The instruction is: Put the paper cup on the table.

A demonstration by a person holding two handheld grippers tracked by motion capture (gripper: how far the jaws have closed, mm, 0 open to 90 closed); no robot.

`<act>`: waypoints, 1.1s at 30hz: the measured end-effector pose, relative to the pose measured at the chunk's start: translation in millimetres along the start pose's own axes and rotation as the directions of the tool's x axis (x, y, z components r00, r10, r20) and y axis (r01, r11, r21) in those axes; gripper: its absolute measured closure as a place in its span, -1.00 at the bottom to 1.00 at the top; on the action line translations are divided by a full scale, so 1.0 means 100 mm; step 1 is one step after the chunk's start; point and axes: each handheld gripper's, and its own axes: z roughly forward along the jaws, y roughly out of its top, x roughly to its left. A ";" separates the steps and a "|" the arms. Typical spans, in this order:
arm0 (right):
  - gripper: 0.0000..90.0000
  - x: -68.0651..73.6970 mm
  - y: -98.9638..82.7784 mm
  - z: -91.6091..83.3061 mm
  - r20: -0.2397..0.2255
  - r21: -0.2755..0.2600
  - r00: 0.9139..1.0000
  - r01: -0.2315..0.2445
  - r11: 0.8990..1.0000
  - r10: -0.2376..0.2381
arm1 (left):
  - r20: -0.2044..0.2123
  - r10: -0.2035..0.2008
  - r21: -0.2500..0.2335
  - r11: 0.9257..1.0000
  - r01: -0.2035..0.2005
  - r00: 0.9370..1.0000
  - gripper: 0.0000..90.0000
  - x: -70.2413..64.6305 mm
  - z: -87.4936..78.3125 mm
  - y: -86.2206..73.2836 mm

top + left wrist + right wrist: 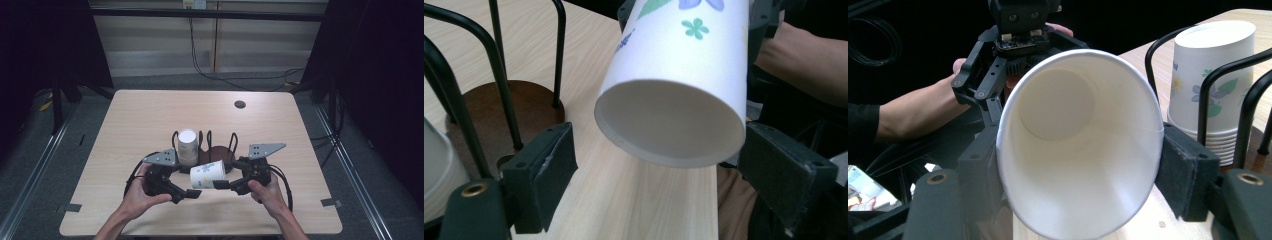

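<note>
Holding a paper cup [207, 174] sideways above the counter [130, 120], the right gripper [223, 184] clamps its rim; the left gripper [192, 194] waits open beneath. Best practice: squeeze lightly to avoid crushing, then align with the stack [187, 146] in the rack [220, 150].

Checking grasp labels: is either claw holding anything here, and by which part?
The right claw clamps the sideways paper cup by its wall near the open rim. The left claw is open, either side of the base.

The paper cup [674, 85] loses its base past the top edge; its wall hides the right gripper's fingers [1185, 170] partly.
</note>
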 end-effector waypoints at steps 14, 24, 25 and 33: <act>-0.34 -0.01 0.02 -0.04 0.047 0.020 0.999 -0.015 1.000 0.014 | -0.101 -0.020 0.030 0.999 0.023 0.995 -0.65 0.08 -0.24 -0.18; -0.32 -0.03 0.06 -0.17 0.127 0.050 0.991 -0.053 0.997 0.046 | -0.120 -0.044 0.036 0.998 0.049 0.992 -0.65 0.11 -0.31 -0.23; -0.32 -0.03 0.07 -0.19 0.133 0.051 0.990 -0.056 0.997 0.049 | -0.123 -0.052 0.030 0.998 0.056 0.991 -0.65 0.10 -0.31 -0.23; -0.32 -0.04 0.04 -0.32 0.179 0.081 0.982 -0.075 0.994 0.059 | -0.167 -0.043 0.046 0.998 0.051 0.985 -0.65 0.11 -0.32 -0.29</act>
